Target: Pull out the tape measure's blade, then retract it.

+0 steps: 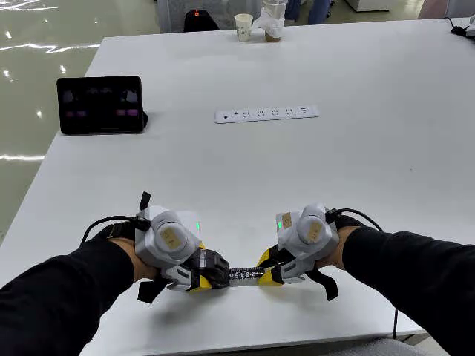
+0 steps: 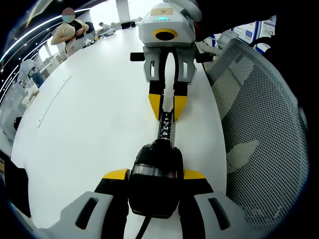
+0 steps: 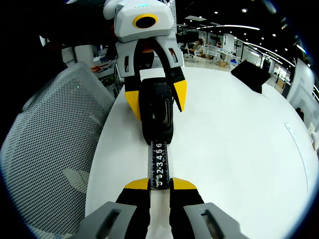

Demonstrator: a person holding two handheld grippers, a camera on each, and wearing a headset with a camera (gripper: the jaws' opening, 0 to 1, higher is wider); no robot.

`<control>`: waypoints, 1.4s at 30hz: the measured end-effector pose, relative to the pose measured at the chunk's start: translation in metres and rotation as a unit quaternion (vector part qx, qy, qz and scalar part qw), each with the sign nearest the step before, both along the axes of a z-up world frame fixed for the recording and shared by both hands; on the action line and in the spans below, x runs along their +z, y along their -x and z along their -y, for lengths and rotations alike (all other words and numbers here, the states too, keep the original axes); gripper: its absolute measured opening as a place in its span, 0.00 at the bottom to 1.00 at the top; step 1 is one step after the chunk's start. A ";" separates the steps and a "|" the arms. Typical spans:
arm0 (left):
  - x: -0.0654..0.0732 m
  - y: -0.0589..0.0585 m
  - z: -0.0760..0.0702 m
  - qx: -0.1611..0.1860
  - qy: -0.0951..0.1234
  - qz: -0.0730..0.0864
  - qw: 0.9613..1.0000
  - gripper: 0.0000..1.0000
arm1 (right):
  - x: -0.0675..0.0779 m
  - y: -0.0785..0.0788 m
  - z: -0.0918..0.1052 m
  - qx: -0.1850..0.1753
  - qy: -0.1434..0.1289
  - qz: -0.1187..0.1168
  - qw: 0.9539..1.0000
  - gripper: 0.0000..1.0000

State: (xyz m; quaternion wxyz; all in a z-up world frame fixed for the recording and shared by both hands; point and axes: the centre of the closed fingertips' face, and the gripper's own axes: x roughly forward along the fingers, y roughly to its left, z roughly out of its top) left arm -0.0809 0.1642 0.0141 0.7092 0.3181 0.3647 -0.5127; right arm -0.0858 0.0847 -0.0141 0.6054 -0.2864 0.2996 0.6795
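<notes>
Black tape measure (image 1: 214, 268) at 6 o'clock in head view, by the near edge of the white counter (image 1: 334, 163), clamped in left hand-held gripper (image 1: 199, 279). A short run of blade (image 1: 243, 274) points to 3 o'clock, its end pinched by right hand-held gripper (image 1: 267, 274). Power strip (image 1: 267, 113) at 12 o'clock, tablet (image 1: 100, 104) at 10 o'clock, both well apart.

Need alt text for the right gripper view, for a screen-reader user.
The right gripper pinches a numbered tape blade that runs to a black tape measure case, held by the left gripper facing the camera. All sits over a white table, with a grey mesh chair on the view's left.
</notes>
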 end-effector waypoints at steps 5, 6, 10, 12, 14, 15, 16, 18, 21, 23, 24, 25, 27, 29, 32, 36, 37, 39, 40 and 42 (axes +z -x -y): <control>0.000 0.000 0.000 0.002 0.001 0.000 1.000 0.33 | 0.000 -0.001 0.002 -0.004 0.000 -0.003 1.000 0.11; 0.000 0.000 0.000 0.002 0.001 0.000 1.000 0.33 | 0.000 -0.001 0.003 -0.005 -0.001 -0.004 1.000 0.11; -0.001 0.000 0.000 0.002 0.000 0.000 1.000 0.33 | 0.000 -0.002 0.007 -0.008 0.000 -0.005 1.000 0.11; -0.001 0.000 0.000 0.003 0.000 0.000 1.000 0.33 | 0.000 -0.002 0.008 -0.009 0.000 -0.006 1.000 0.11; -0.001 0.000 0.000 0.003 0.000 0.000 1.000 0.33 | 0.000 -0.003 0.009 -0.011 0.000 -0.007 1.000 0.11; -0.001 -0.001 0.000 0.004 0.000 0.000 1.000 0.33 | 0.000 -0.003 0.010 -0.012 0.001 -0.007 1.000 0.11; -0.001 -0.001 0.000 0.004 0.000 0.000 1.000 0.33 | 0.000 -0.003 0.011 -0.012 0.001 -0.008 1.000 0.11; -0.001 -0.001 0.000 0.004 0.000 0.000 1.000 0.33 | 0.000 -0.003 0.012 -0.013 0.000 -0.009 1.000 0.11; -0.001 -0.001 -0.001 0.005 0.000 0.000 1.000 0.33 | 0.000 -0.003 0.013 -0.016 0.000 -0.010 1.000 0.11; -0.001 -0.001 -0.001 0.006 0.000 0.000 1.000 0.33 | 0.000 -0.004 0.015 -0.016 0.001 -0.010 1.000 0.11; -0.001 -0.001 -0.001 0.006 0.000 0.000 1.000 0.33 | 0.000 -0.004 0.015 -0.017 0.002 -0.010 1.000 0.11; -0.001 -0.001 -0.001 0.006 -0.001 0.000 1.000 0.33 | 0.000 -0.004 0.016 -0.017 0.002 -0.010 1.000 0.11; -0.001 -0.001 -0.001 0.006 -0.001 0.000 1.000 0.33 | 0.000 -0.004 0.017 -0.017 0.002 -0.010 1.000 0.11; -0.001 -0.001 -0.001 0.006 0.000 0.000 1.000 0.33 | 0.000 -0.005 0.019 -0.019 0.002 -0.011 1.000 0.11; -0.001 -0.001 -0.001 0.006 0.000 0.000 1.000 0.33 | 0.000 -0.005 0.021 -0.019 0.004 -0.010 1.000 0.11; -0.001 0.000 -0.001 0.006 0.000 0.000 1.000 0.33 | 0.000 -0.006 0.025 -0.021 0.005 -0.010 1.000 0.11; -0.001 0.000 -0.001 0.006 0.000 0.000 1.000 0.33 | -0.001 -0.006 0.026 -0.022 0.005 -0.010 1.000 0.11; -0.001 0.000 -0.001 0.006 0.000 0.000 1.000 0.33 | 0.000 -0.006 0.027 -0.022 0.006 -0.011 1.000 0.11; -0.001 0.000 -0.001 0.006 0.000 0.000 1.000 0.33 | 0.000 -0.006 0.028 -0.023 0.006 -0.010 1.000 0.11; -0.001 0.000 -0.001 0.006 0.000 0.000 1.000 0.33 | 0.000 -0.006 0.030 -0.023 0.007 -0.011 1.000 0.11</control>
